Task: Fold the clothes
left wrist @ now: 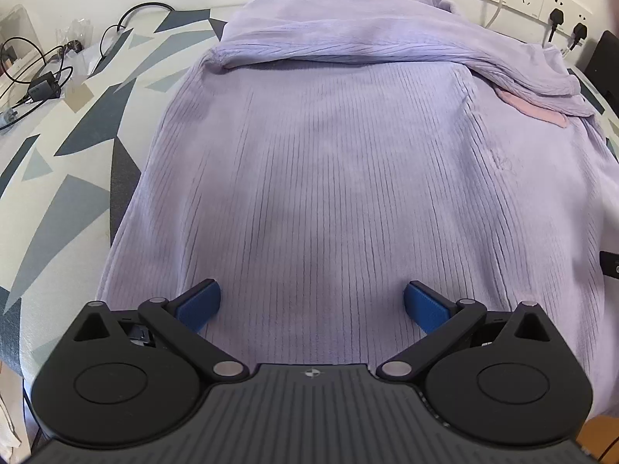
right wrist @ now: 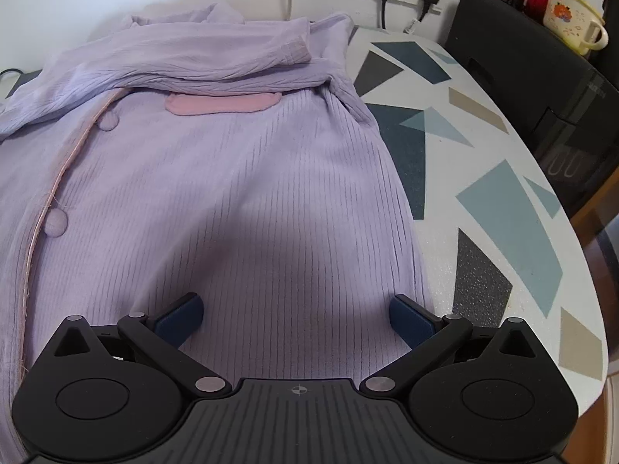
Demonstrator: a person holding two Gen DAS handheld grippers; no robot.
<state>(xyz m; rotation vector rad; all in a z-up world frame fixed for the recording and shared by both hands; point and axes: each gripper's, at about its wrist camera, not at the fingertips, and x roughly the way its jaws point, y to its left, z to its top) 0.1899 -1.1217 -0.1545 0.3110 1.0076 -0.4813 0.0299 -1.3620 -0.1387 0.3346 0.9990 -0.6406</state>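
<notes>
Both tongs, left [left wrist: 312,303] and right [right wrist: 296,319], gape wide, empty, over the shirt [left wrist: 329,193]; only the right view shows its buttons [right wrist: 56,222] and a mug [right wrist: 572,19]

Bare table [right wrist: 483,178] right of the garment [right wrist: 232,201] is free. Cables [left wrist: 42,77] clutter the left side; a black chair [right wrist: 541,89] blocks the right edge.

Ribbed soft cloth garment [left wrist: 329,178], matt.
</notes>
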